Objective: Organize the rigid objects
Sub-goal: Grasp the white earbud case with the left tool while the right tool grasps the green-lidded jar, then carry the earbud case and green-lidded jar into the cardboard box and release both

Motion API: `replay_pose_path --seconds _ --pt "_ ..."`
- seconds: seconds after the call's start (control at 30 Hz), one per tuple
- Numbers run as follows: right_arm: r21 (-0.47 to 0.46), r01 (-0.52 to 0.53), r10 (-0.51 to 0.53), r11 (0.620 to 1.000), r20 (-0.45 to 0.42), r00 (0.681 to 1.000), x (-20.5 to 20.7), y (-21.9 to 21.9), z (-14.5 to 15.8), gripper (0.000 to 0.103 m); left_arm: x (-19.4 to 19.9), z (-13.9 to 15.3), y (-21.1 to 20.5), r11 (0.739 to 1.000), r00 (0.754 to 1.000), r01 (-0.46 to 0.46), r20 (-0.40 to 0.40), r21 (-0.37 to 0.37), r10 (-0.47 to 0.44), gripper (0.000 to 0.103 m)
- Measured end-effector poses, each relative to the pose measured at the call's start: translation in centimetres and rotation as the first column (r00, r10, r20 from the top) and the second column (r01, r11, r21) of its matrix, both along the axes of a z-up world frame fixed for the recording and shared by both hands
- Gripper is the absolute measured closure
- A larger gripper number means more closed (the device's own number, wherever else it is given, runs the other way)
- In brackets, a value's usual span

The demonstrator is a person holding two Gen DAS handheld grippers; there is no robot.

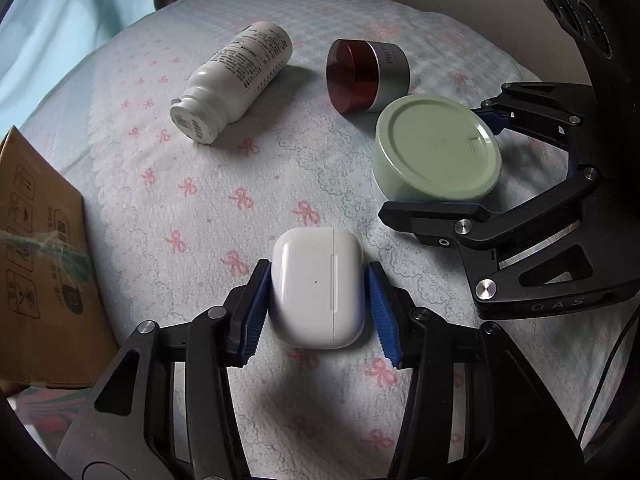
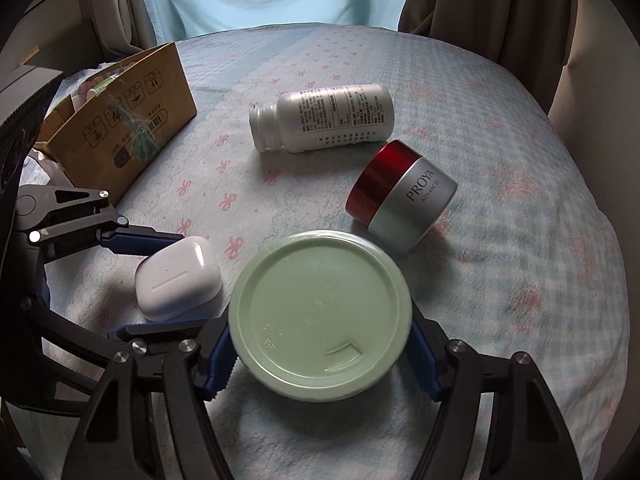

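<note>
Left tool [image 1: 316,304] is clamped on the white earbud case [image 1: 318,288], long axis running straight ahead between the pads. Right tool [image 2: 320,360] grips the green tin [image 2: 320,314] — cardboard box [image 2: 120,128] lies ahead-left (nearer the left tool).

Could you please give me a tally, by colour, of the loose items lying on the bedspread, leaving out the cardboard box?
White: 2, the earbud case and the pill bottle
Pale green: 1, the round tin
Red and silver: 1, the cream jar
Total: 4
</note>
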State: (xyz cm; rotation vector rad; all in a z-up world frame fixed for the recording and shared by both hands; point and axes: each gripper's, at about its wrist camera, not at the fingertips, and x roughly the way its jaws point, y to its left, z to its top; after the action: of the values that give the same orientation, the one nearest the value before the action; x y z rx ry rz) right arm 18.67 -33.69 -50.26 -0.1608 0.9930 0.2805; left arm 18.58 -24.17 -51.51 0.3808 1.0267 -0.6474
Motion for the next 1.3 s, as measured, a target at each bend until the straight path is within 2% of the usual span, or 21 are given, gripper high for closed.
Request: replay_pose_path --seconds 0.23,0.5,0.77,0.97,1.13,1.3 --pt "-0.009 0.002 -0.002 1.000 -0.014 1.000 0.3 0.2 -0.1 0.036 0.3 0.1 0.2 1.000 1.000 -0.001 -0.010 -0.001 0.001 0.062" --pt "-0.019 0.014 -0.015 1.000 -0.016 1.000 0.1 0.5 0.3 0.036 0.9 0.6 1.7 0.997 0.998 -0.067 -0.023 -0.029 0.067 0.062" --pt "-0.019 0.032 -0.032 0.999 0.002 0.999 -0.8 1.1 2.2 0.036 0.7 3.5 3.7 0.991 0.993 -0.120 0.005 -0.052 0.120 0.062" --pt "-0.013 0.057 -0.056 0.998 0.037 0.998 -1.7 1.4 6.7 0.036 -0.4 9.4 5.4 0.983 0.985 -0.161 0.045 -0.092 0.165 0.062" --pt "-0.011 0.081 -0.080 0.997 0.088 0.993 -2.7 2.1 13.2 0.036 -2.1 17.0 7.7 0.968 0.969 -0.212 0.097 -0.137 0.226 0.062" --pt "0.041 0.104 -0.108 0.994 0.109 0.988 -3.5 3.2 20.1 0.036 -3.5 24.2 11.3 0.944 0.945 -0.282 0.120 -0.174 0.304 0.062"
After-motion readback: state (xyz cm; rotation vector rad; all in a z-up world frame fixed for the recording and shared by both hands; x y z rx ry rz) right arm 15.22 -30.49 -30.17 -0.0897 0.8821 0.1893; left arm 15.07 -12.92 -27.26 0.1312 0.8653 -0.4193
